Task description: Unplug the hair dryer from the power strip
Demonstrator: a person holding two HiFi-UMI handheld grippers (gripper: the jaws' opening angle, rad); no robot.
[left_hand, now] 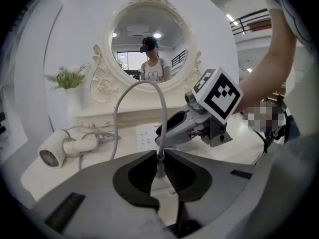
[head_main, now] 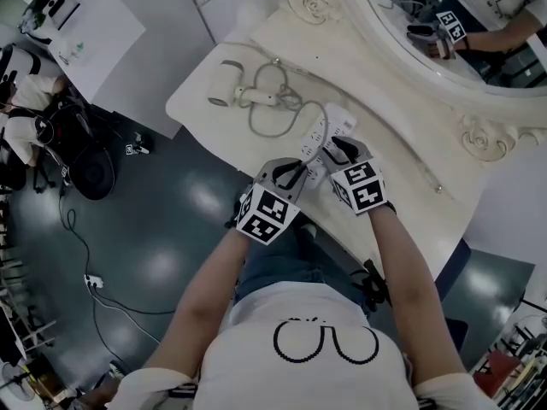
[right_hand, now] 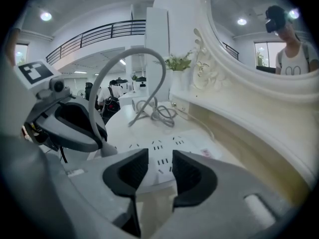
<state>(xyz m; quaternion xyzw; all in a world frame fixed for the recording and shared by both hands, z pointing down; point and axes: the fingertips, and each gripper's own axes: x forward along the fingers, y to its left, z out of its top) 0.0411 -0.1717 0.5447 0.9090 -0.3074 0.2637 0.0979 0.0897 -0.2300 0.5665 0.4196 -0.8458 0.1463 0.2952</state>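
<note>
Left hand-held gripper [left_hand: 159,166] is nearly closed and pinched right on the white plug [left_hand: 159,179], at the spot where the cord [left_hand: 130,91] comes out of it. From there the cord arcs up and over, then drops back to the table [head_main: 385,143]. The plug sits at the near end of the strip [head_main: 332,125]. Honestly can't tell whether its pins are fully in or partly out, since the jaws cover that bit.

Right hand-held gripper [right_hand: 160,166] is about half open, just beside the left one. Its jaws stand over the near end of the strip, with rows of sockets showing in the gap. The pads don't look like they're squeezing anything.

Hair dryer [head_main: 227,84] is lying on its side at the far end of the table, well apart from both grippers, with the spare cord in loose loops between it and the strip. The strip lies flat, just in front of the mirror [left_hand: 129,59].
</note>
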